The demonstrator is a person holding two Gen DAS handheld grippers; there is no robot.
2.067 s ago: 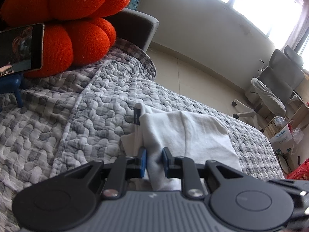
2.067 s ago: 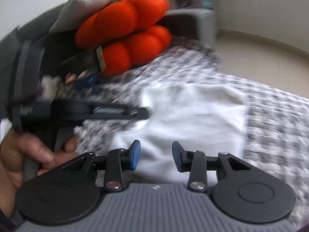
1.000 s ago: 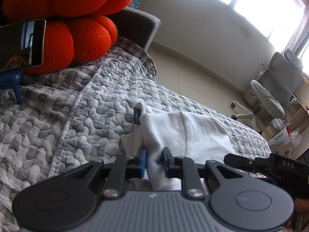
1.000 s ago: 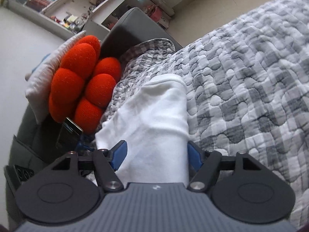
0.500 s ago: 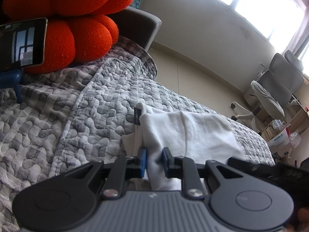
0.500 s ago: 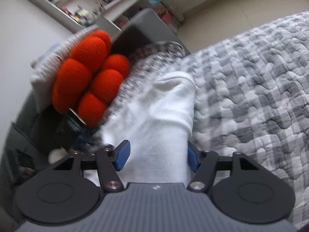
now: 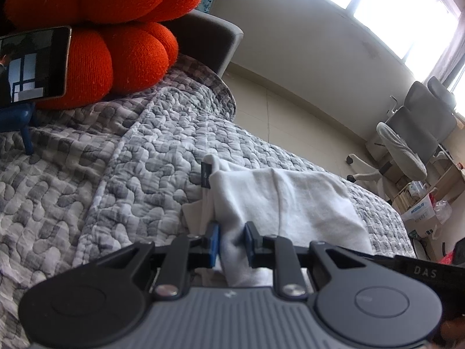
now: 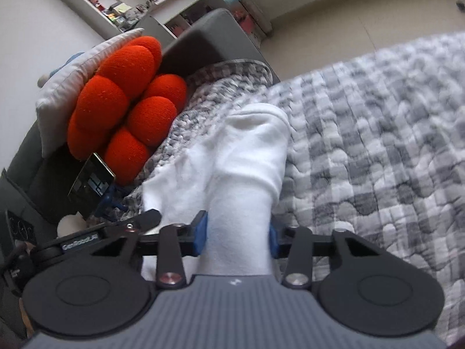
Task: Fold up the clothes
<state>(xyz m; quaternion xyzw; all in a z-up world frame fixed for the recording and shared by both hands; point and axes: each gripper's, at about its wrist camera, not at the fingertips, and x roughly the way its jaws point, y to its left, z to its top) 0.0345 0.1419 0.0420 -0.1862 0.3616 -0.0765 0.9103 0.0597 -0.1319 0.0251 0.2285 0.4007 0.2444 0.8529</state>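
garment (image 8: 247, 157) edges hidden between both grippers' closed jaws.

Soft white cloth garment (image 8: 247, 174) lies on a puckered quilted bedspread (image 7: 116, 180) beside a fuzzy knitted orange cushion (image 7: 101, 14).

The near end of the white garment (image 7: 290, 200) is disappearing under the left gripper (image 7: 231, 244) body, so its hem is not showing. In the right wrist view, the right gripper (image 8: 236, 237) is covering the cloth's lower end too, and the grey quilt (image 8: 377, 133) is blurring toward the right edge. The phone (image 7: 35, 64) is getting cut off by the left edge, its screen too small to read. The orange cushion (image 7: 96, 20) is running out of the top. Shelf items (image 8: 122, 11) are staying too small to tell.
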